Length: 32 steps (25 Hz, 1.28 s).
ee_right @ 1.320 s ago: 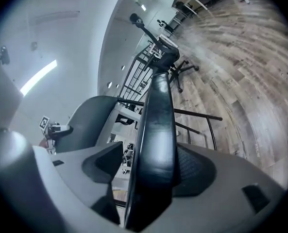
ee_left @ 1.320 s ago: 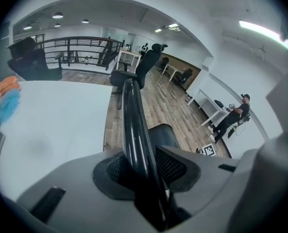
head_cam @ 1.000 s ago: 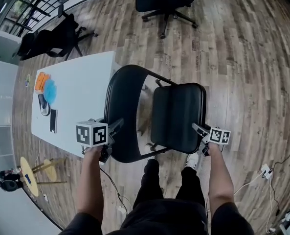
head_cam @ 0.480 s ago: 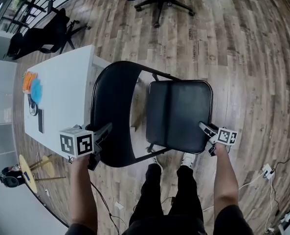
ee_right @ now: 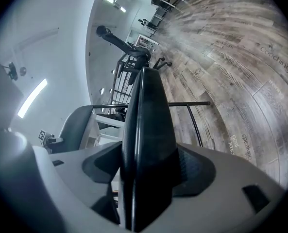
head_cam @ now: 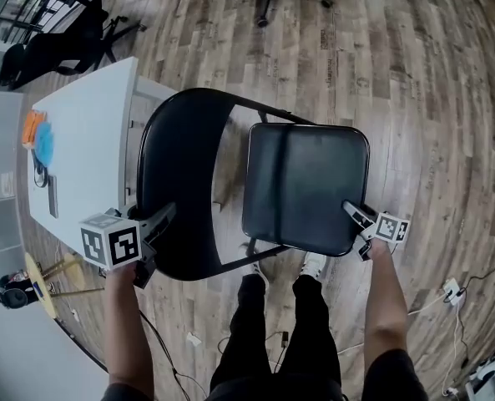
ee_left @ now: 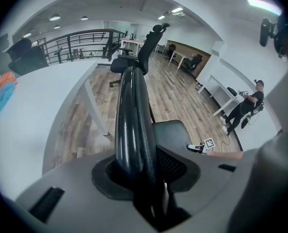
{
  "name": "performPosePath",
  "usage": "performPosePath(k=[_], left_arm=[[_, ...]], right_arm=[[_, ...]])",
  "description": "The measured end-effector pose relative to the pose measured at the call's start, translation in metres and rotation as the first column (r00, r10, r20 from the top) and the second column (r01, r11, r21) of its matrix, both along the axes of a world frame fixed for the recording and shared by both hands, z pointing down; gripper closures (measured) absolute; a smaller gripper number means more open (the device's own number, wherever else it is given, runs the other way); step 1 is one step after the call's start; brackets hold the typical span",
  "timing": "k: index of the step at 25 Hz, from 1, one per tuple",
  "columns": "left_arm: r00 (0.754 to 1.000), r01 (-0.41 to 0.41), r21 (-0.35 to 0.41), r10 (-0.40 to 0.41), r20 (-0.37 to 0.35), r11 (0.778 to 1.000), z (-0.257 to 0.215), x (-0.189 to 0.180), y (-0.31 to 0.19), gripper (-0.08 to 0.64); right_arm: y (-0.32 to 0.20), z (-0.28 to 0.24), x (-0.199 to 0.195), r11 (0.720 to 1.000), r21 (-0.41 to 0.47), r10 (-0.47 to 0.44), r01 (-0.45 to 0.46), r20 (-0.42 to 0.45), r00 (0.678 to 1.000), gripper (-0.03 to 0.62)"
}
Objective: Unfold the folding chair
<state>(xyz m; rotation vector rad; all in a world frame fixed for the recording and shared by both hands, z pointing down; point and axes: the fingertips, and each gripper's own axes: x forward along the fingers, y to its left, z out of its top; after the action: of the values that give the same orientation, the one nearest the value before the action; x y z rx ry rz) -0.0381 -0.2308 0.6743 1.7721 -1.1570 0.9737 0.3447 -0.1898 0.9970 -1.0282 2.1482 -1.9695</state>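
Note:
A black folding chair stands on the wood floor in front of me, opened out. Its backrest (head_cam: 179,182) is at the left and its padded seat (head_cam: 307,187) lies nearly flat at the right. My left gripper (head_cam: 157,224) is shut on the near rim of the backrest (ee_left: 133,115), which runs up between its jaws. My right gripper (head_cam: 353,213) is shut on the near right corner of the seat (ee_right: 148,125), seen edge-on between its jaws. A black frame tube (head_cam: 230,261) runs under the seat's near edge.
A white table (head_cam: 84,153) stands left of the chair with an orange and a blue item (head_cam: 37,136) and dark objects on it. Black office chairs (head_cam: 55,44) stand at the far side. A person's legs and shoes (head_cam: 310,266) are below the seat. Cables (head_cam: 452,295) lie at the right.
The seat has swung down and away from the backrest, opening the chair wider. Both grippers have sunk and moved apart, still holding backrest and seat.

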Motion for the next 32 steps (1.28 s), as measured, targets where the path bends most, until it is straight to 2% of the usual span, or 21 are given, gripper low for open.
performPosePath(k=[4, 7, 12, 16, 20, 21, 24, 26, 28, 30, 32], left_arm=[[0.998, -0.005, 0.02, 0.004, 0.057, 1.0, 0.008, -0.009, -0.006, 0.417], [0.999, -0.009, 0.013, 0.008, 0.041, 1.0, 0.021, -0.011, -0.003, 0.417], [1.0, -0.013, 0.006, 0.013, 0.016, 1.0, 0.035, -0.007, -0.005, 0.417], [1.0, -0.017, -0.004, 0.016, -0.007, 1.0, 0.038, 0.007, -0.004, 0.417], [1.0, -0.007, -0.033, 0.007, -0.015, 0.999, 0.046, 0.013, 0.004, 0.423], [1.0, -0.007, -0.035, 0.007, -0.019, 0.999, 0.047, 0.013, 0.005, 0.422], [0.999, -0.007, -0.043, 0.006, -0.037, 0.999, 0.05, 0.016, 0.008, 0.42], [0.998, 0.004, -0.026, -0.005, -0.055, 1.0, 0.045, 0.016, 0.008, 0.409], [0.999, -0.002, 0.024, 0.003, -0.049, 1.0, 0.032, 0.013, 0.008, 0.4], [1.0, -0.015, 0.092, 0.017, -0.019, 0.996, 0.012, 0.005, 0.01, 0.382], [1.0, -0.002, 0.141, 0.002, 0.003, 0.99, -0.008, -0.006, 0.026, 0.374]], right_arm=[[0.003, 0.016, 0.006, 1.0, -0.014, 0.003, -0.003, -0.016, 1.0, 0.295], [0.002, 0.026, 0.011, 1.0, 0.007, -0.003, 0.003, -0.007, 1.0, 0.293], [0.006, 0.051, 0.025, 1.0, -0.024, 0.0, -0.001, -0.039, 0.999, 0.278], [0.005, 0.058, 0.027, 1.0, -0.023, 0.015, -0.015, 0.02, 1.0, 0.276], [0.001, 0.053, 0.021, 0.999, 0.017, 0.029, -0.032, 0.131, 0.991, 0.272], [0.002, 0.054, 0.023, 0.999, 0.015, 0.036, -0.038, 0.124, 0.992, 0.272], [0.011, 0.069, 0.047, 0.999, -0.023, 0.041, -0.043, -0.074, 0.996, 0.272], [0.015, 0.065, 0.054, 0.999, -0.022, 0.044, -0.048, -0.138, 0.989, 0.272], [0.016, 0.055, 0.059, 0.998, 0.007, 0.059, -0.059, -0.174, 0.983, 0.272], [0.028, 0.045, 0.074, 0.996, 0.039, 0.092, -0.085, -0.282, 0.955, 0.272], [0.049, 0.026, 0.096, 0.989, 0.087, 0.145, -0.119, -0.42, 0.896, 0.273]])
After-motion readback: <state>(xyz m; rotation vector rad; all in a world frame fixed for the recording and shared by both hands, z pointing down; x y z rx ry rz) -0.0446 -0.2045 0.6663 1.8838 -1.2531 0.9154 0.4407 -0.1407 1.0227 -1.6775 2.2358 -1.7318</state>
